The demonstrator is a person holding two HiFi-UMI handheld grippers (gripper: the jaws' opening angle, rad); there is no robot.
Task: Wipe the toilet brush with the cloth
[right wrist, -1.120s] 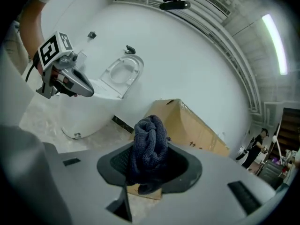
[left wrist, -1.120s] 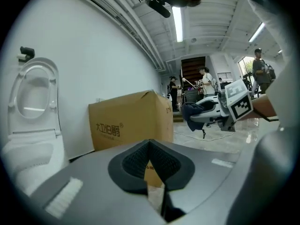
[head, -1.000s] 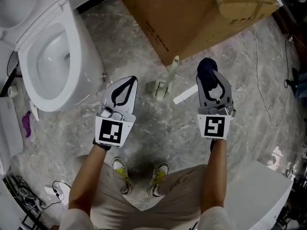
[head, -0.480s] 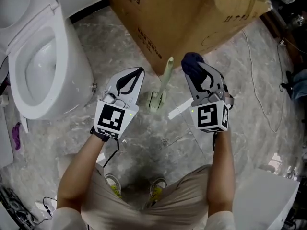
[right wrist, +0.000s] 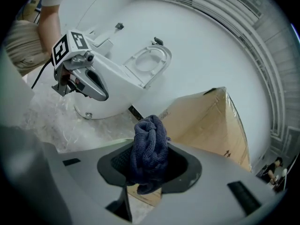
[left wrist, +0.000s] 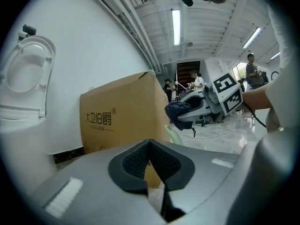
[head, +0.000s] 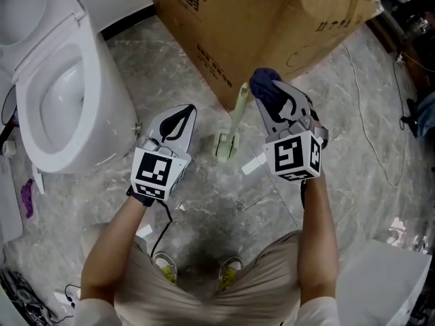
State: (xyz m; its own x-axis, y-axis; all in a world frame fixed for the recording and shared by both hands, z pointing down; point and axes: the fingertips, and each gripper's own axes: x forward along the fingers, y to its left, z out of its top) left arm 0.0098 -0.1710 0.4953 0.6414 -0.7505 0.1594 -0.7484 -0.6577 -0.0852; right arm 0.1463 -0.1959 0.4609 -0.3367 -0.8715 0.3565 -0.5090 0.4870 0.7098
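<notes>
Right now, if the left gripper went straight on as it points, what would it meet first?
Probably the cardboard box; the left gripper aims at its printed side, depth unclear.

Of the toilet brush (left wrist: 174, 134) only a pale green bit shows over the left gripper (left wrist: 150, 144). Pads of the right gripper (right wrist: 154, 149) hidden by the cloth (right wrist: 149, 153). Head view's top edge cuts the cardboard box (head: 272, 26).

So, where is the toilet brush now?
In the head view's centre, the toilet brush stands between the left gripper and right gripper, before the cardboard box.
</notes>
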